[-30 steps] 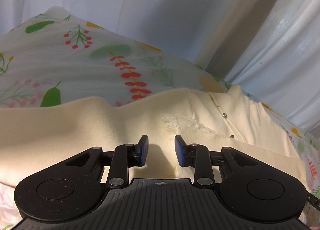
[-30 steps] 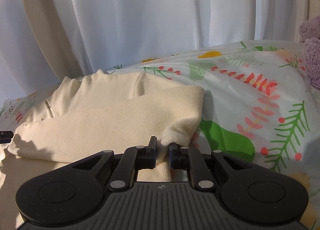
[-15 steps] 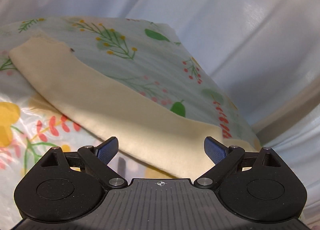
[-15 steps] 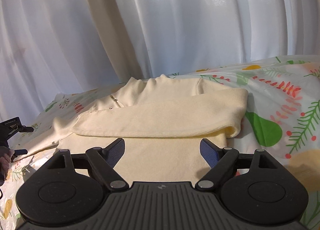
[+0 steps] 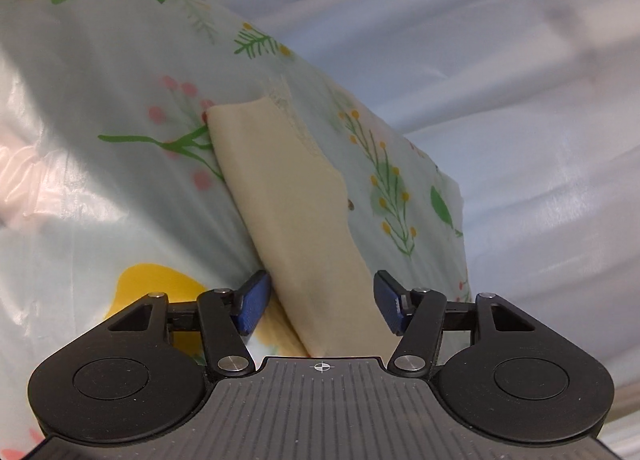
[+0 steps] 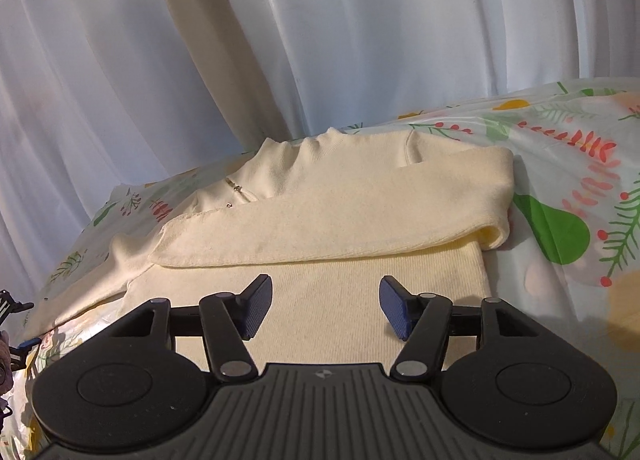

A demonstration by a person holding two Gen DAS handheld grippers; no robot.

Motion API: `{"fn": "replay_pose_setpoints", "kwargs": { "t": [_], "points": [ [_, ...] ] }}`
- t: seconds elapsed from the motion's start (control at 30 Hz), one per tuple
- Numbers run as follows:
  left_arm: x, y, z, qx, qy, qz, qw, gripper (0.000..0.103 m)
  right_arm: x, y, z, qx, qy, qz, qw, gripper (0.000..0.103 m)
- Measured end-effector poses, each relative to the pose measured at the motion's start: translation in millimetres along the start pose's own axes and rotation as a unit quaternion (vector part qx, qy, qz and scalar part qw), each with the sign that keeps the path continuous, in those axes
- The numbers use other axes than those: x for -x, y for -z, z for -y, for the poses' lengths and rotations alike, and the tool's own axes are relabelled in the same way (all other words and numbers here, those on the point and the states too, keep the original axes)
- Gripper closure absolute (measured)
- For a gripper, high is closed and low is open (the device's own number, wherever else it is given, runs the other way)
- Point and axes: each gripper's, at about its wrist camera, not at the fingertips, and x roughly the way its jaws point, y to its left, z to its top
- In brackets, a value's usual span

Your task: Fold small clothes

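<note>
Right wrist view shows a cream sweater [image 6: 332, 228] lying flat on a bed cover [image 6: 568, 196] with leaves and red berries printed on it. The sweater is soft and fuzzy, with a short stand-up collar at the far edge of the cover. It has a little gold zip near the neck. One sleeve is folded across the body, from the right side over to the left, and its cuff end rests near the left part of the sweater. The other sleeve [image 6: 76, 288] reaches out flat toward the left edge of the cover. The right gripper [image 6: 325, 308] has its two blue fingers spread apart, with nothing between them, above the sweater's lower part. White curtains [image 6: 360, 40] hang behind.

Left wrist view shows the left gripper [image 5: 320, 300] with its fingers apart too. The long cream sleeve [image 5: 296, 220] runs between them, but they do not squeeze it. It lies on the flowery bed cover [image 5: 100, 80].
</note>
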Motion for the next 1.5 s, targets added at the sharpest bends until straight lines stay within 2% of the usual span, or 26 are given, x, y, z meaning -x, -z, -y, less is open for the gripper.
{"fn": "replay_pose_setpoints", "kwargs": {
  "t": [0.03, 0.1, 0.17, 0.3, 0.4, 0.47, 0.57, 0.63, 0.7, 0.77, 0.83, 0.9, 0.93, 0.97, 1.03, 1.07, 1.1, 1.2, 1.23, 1.27, 1.4, 1.43, 1.5],
  "points": [
    [-1.1, -4.9, -4.7, 0.012, 0.007, 0.002, 0.9999, 0.047, -0.7, 0.1, -0.4, -0.001, 0.001, -0.001, 1.000, 0.044],
    [-6.9, -11.4, -9.7, 0.027, 0.011, 0.005, 0.9996, 0.061, -1.6, -0.2, -2.5, 0.003, 0.001, -0.002, 1.000, 0.044],
    [-12.3, -15.5, -13.7, 0.038, 0.016, 0.010, 0.9991, 0.069, -2.9, -1.3, -5.5, 0.010, -0.001, -0.002, 1.000, 0.044],
    [-22.5, -21.3, -20.3, 0.055, 0.016, 0.011, 0.9983, 0.094, -5.9, -3.0, -8.8, 0.013, 0.001, -0.004, 1.000, 0.044],
    [-26.3, -23.8, -18.3, 0.047, 0.011, 0.013, 0.9987, 0.094, -6.6, -3.2, -8.7, 0.012, 0.006, -0.004, 1.000, 0.044],
    [-23.6, -21.9, -8.5, 0.016, 0.008, 0.022, 0.9996, 0.094, -5.3, -3.2, -7.7, 0.011, 0.009, -0.002, 1.000, 0.044],
    [-13.2, -10.9, 24.0, -0.071, 0.013, 0.036, 0.9968, 0.094, -2.8, -3.4, -4.4, 0.006, 0.015, 0.001, 1.000, 0.044],
    [-2.6, 6.9, 62.8, -0.157, 0.036, 0.043, 0.9860, 0.094, -1.6, -3.9, -1.3, 0.001, 0.018, 0.004, 1.000, 0.044],
    [7.4, 32.9, 102.3, -0.234, 0.072, 0.037, 0.9689, 0.094, 0.8, -3.6, 1.3, -0.003, 0.022, 0.009, 1.000, 0.044],
    [17.1, 68.4, 142.5, -0.300, 0.121, 0.019, 0.9461, 0.094, 3.0, -3.4, 3.2, -0.007, 0.024, 0.015, 1.000, 0.044],
    [29.5, 118.9, 183.8, -0.369, 0.190, -0.010, 0.9099, 0.094, 5.0, -3.5, 4.7, -0.010, 0.023, 0.018, 1.000, 0.045],
    [37.1, 165.1, 211.7, -0.417, 0.237, -0.041, 0.8767, 0.094, 7.2, -4.0, 5.4, -0.010, 0.022, 0.023, 0.999, 0.046],
    [38.9, 194.1, 225.5, -0.444, 0.261, -0.065, 0.8550, 0.094, 7.8, -4.6, 5.7, -0.009, 0.020, 0.024, 0.999, 0.046],
    [38.0, 222.6, 236.2, -0.466, 0.275, -0.089, 0.8366, 0.093, 8.1, -5.6, 5.7, -0.008, 0.019, 0.026, 0.999, 0.046],
    [31.0, 274.3, 245.3, -0.500, 0.283, -0.134, 0.8075, 0.087, 7.5, -7.4, 7.1, -0.008, 0.017, 0.028, 0.999, 0.046],
    [27.3, 292.7, 245.4, -0.514, 0.281, -0.151, 0.7962, 0.075, 6.8, -8.7, 7.7, -0.009, 0.017, 0.029, 0.999, 0.046],
    [21.4, 318.0, 241.0, -0.530, 0.267, -0.175, 0.7856, 0.068, 6.2, -9.8, 8.3, -0.011, 0.017, 0.030, 0.999, 0.046],
    [13.6, 349.0, 218.7, -0.537, 0.241, -0.225, 0.7766, 0.066, 1.6, -14.6, 9.2, -0.016, 0.009, 0.029, 0.999, 0.045],
    [11.3, 352.6, 207.1, -0.537, 0.229, -0.233, 0.7780, 0.065, -2.0, -16.8, 8.8, -0.014, 0.005, 0.024, 1.000, 0.045],
    [10.3, 353.4, 200.0, -0.537, 0.216, -0.233, 0.7814, 0.065, -8.0, -19.6, 7.9, -0.011, 0.001, 0.015, 1.000, 0.045],
    [-3.2, 338.2, 167.0, -0.517, 0.159, -0.231, 0.8090, 0.065, -36.5, -29.8, -1.3, 0.002, -0.024, -0.012, 1.000, 0.046],
    [-4.8, 334.4, 160.2, -0.507, 0.151, -0.237, 0.8150, 0.065, -46.5, -33.7, -3.9, 0.003, -0.032, -0.018, 0.999, 0.046],
    [-6.1, 327.2, 149.6, -0.491, 0.157, -0.236, 0.8239, 0.065, -66.9, -41.3, -6.0, -0.007, -0.049, -0.030, 0.998, 0.047]
  ]
}}
